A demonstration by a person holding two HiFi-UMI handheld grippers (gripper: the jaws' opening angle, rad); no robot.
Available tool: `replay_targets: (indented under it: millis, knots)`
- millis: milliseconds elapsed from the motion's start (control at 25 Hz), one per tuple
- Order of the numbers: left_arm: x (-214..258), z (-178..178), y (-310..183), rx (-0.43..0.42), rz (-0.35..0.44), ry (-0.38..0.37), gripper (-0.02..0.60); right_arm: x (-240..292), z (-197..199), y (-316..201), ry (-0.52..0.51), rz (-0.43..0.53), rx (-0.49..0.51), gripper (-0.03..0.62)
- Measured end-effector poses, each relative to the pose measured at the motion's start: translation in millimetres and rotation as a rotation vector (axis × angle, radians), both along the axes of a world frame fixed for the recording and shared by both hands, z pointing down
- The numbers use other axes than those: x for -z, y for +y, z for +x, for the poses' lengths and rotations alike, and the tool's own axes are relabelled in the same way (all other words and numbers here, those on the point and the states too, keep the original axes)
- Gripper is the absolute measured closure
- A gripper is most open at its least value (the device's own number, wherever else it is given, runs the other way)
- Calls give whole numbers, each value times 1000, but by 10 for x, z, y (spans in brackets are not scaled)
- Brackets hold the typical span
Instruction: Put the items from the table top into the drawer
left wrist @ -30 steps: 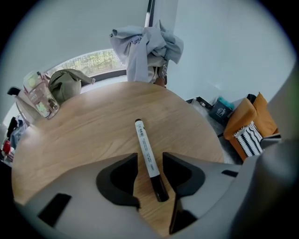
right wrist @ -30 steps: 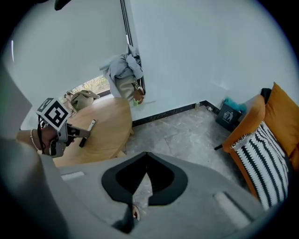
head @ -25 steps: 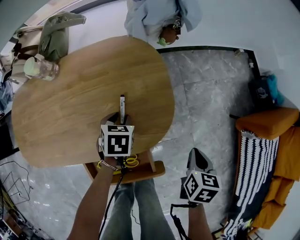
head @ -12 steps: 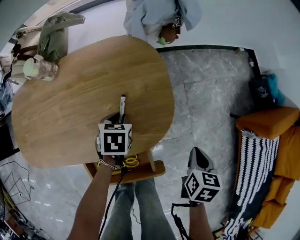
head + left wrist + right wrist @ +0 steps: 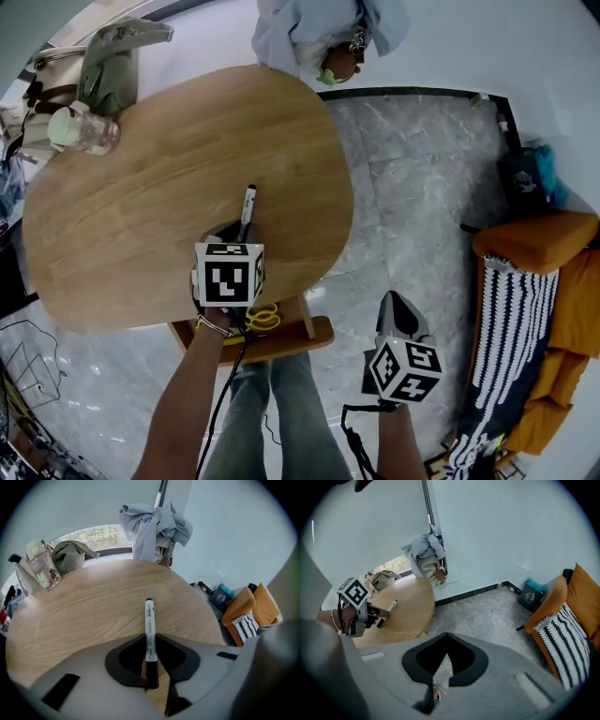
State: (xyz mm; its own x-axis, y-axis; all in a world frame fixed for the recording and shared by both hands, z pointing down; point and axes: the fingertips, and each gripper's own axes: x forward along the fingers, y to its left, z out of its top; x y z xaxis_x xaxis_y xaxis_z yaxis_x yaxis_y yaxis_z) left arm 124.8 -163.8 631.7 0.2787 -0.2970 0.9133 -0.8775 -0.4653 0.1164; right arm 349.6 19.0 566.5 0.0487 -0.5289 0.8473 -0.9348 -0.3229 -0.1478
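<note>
A black-and-white marker (image 5: 247,202) lies on the oval wooden table (image 5: 141,216), pointing away from me. My left gripper (image 5: 242,230) points steeply down over its near end. In the left gripper view the marker (image 5: 149,625) runs between the jaws of the left gripper (image 5: 150,641); they have just been closing and both pads now press on its barrel. Below the table's near edge an open wooden drawer (image 5: 295,339) holds something yellow (image 5: 262,321). My right gripper (image 5: 397,314) hangs over the floor to the right, shut and empty, its jaw tips (image 5: 447,637) meeting.
A clear bottle (image 5: 80,131) and an olive bag (image 5: 112,66) sit at the table's far left. Pale clothing (image 5: 319,33) hangs beyond the far edge. On the right stand an orange sofa (image 5: 534,244), a striped cushion (image 5: 511,356) and a small bin (image 5: 534,183) on grey marble floor.
The left gripper's jaws have closed in onto the marker. Both hands stay where they were.
</note>
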Motion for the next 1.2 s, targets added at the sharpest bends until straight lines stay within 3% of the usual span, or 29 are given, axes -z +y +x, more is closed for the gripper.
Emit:
replay_targets:
  millis: [640, 1200]
  knots:
    - [313, -332, 385, -39, 51, 63, 522, 184, -441, 270, 15, 38, -6, 589]
    - [534, -942, 1289, -165, 56, 74, 522, 289, -1145, 829, 37, 78, 1, 589]
